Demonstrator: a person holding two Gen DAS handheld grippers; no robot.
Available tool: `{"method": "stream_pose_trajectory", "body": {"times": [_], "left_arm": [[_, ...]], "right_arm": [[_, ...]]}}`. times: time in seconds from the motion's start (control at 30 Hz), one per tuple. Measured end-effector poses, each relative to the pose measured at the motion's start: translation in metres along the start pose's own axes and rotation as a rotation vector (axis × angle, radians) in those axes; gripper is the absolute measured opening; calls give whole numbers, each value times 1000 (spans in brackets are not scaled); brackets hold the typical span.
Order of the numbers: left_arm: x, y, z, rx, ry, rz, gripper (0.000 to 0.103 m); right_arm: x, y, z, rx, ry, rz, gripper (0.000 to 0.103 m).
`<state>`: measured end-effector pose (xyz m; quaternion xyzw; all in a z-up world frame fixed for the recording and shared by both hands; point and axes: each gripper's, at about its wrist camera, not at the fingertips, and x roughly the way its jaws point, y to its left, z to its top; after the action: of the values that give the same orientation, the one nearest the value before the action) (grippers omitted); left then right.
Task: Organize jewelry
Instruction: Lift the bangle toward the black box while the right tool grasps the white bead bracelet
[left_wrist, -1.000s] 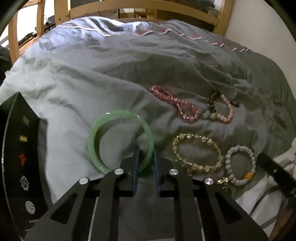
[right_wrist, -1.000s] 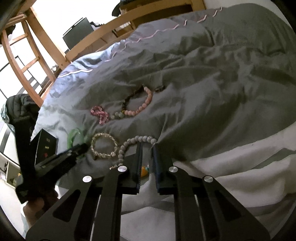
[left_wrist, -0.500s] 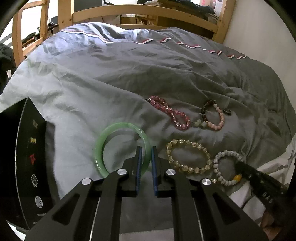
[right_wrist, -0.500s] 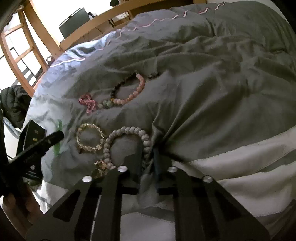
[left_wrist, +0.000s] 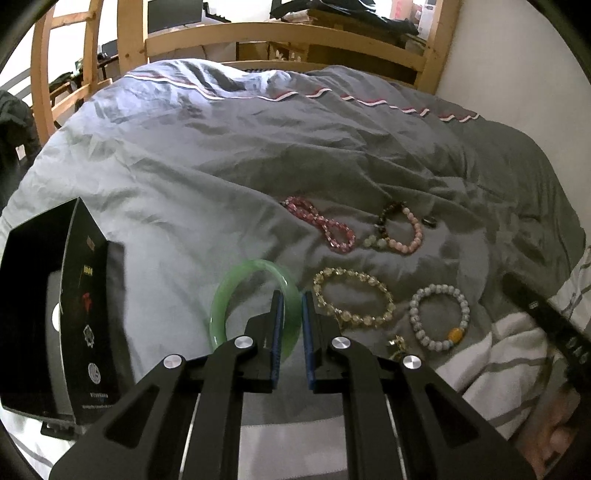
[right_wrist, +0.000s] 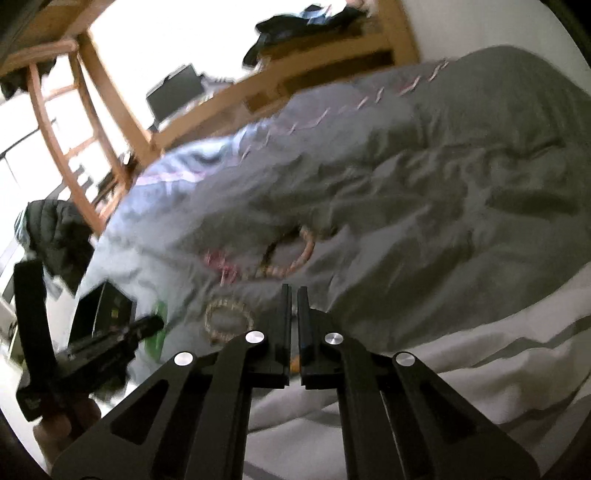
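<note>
Grey duvet (left_wrist: 221, 177) carries beaded bracelets (five); left claw (left_wrist: 291, 314) clamps green bangle (left_wrist: 229, 295), right claw (right_wrist: 291, 295) clenched.

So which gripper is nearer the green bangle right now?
Left. The left gripper is shut on the green bangle, gripping its right side. The right gripper is off to the right, beyond the white bead bracelet.

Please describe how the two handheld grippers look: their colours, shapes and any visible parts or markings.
Both the left gripper and the right gripper are matte black, with angular linkage arms that have triangular cut-outs and round silver pivot bolts. The left one's finger pads are blue. No cables show.
</note>
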<state>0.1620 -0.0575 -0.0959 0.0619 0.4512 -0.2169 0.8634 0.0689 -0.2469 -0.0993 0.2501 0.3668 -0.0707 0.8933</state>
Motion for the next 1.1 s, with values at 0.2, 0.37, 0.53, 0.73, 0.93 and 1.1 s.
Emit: {"method": "stream_pose_trajectory", "body": {"times": [0.2, 0.37, 0.53, 0.73, 0.93, 1.1], "left_arm": [[-1, -2, -1, 10, 3, 3, 10], [1, -2, -1, 5, 9, -2, 10], [1, -2, -1, 2, 9, -1, 10], [-1, 1, 0, -12, 8, -6, 10], [-4, 3, 0, -21, 4, -8, 10], [-5, 4, 1, -20, 1, -7, 10]], "right_arm": [[15, 24, -18, -137, 45, -41, 64], [52, 17, -30, -173, 164, -177, 43], [54, 18, -30, -217, 158, -175, 22], [45, 24, -30, -237, 129, -141, 14], [0, 17, -12, -123, -68, 59, 14], [5, 23, -17, -172, -37, 49, 14]]}}
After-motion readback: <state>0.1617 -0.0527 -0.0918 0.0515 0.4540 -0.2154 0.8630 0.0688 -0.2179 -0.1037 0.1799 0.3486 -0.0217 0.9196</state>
